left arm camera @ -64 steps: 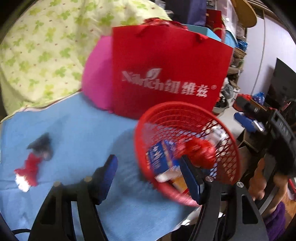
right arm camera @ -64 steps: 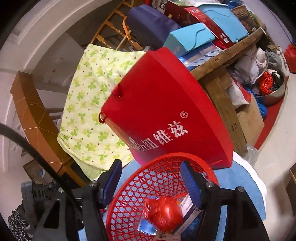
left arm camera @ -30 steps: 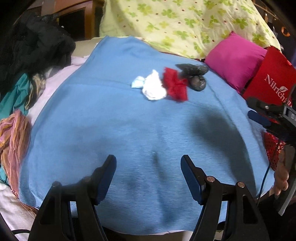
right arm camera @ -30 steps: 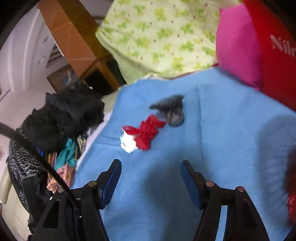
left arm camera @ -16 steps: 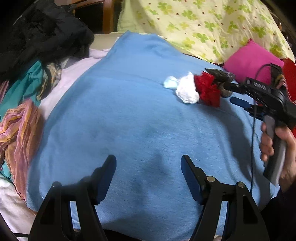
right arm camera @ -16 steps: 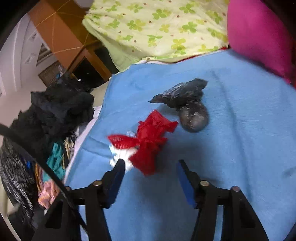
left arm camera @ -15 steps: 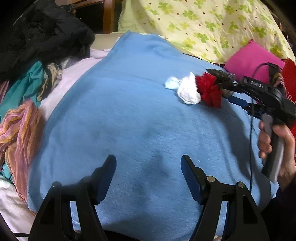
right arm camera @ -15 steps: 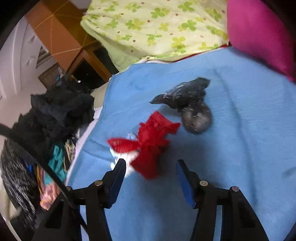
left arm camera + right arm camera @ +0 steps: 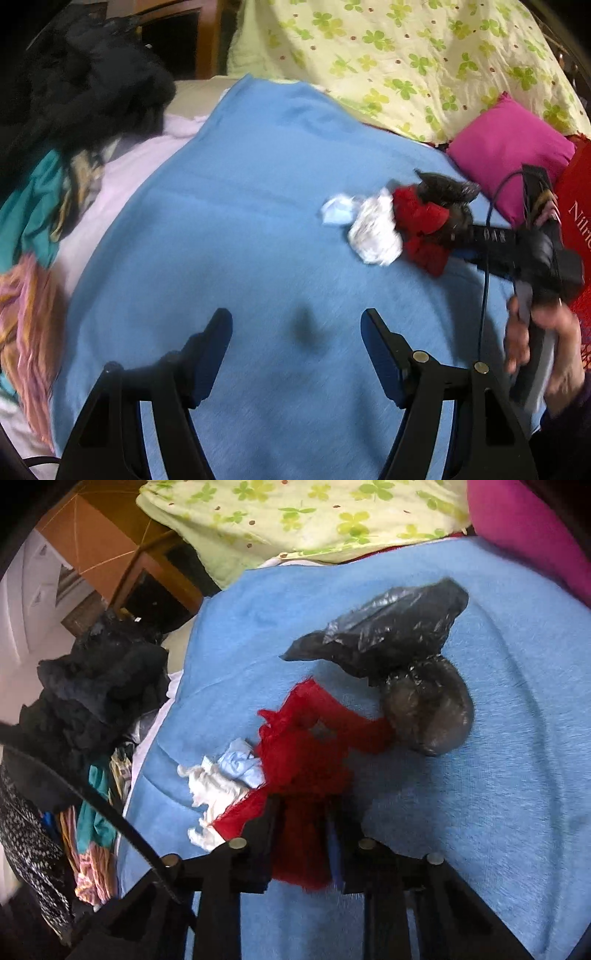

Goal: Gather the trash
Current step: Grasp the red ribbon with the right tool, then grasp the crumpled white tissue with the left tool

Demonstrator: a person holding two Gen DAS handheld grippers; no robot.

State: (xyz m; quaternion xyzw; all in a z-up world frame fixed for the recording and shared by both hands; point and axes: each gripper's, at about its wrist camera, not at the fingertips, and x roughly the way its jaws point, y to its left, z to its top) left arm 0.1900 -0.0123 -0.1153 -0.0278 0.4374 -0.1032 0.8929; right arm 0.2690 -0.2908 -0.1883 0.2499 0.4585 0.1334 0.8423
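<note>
On the blue blanket (image 9: pixel 229 206) lies a small heap of trash: a red crumpled wad (image 9: pixel 306 746), white and pale blue tissue (image 9: pixel 218 786) on its left, and a knotted black plastic bag (image 9: pixel 399 638) behind it. My right gripper (image 9: pixel 303 812) is shut on the near end of the red wad, which fills the gap between its pads. In the left wrist view the same gripper (image 9: pixel 443 243) reaches in from the right, held by a hand (image 9: pixel 535 339), into the red wad (image 9: pixel 421 229) beside the tissue (image 9: pixel 373 229). My left gripper (image 9: pixel 295 332) hovers open over bare blanket.
A pile of dark and coloured clothes (image 9: pixel 66 110) lies off the blanket's left edge. A green-patterned quilt (image 9: pixel 406 55) and a pink pillow (image 9: pixel 513 147) rise behind, with a red paper bag (image 9: pixel 576 206) at the far right.
My right gripper came down and forward onto the trash heap and closed its jaws on the red wad. The left view shifted slightly, with the heap sliding right.
</note>
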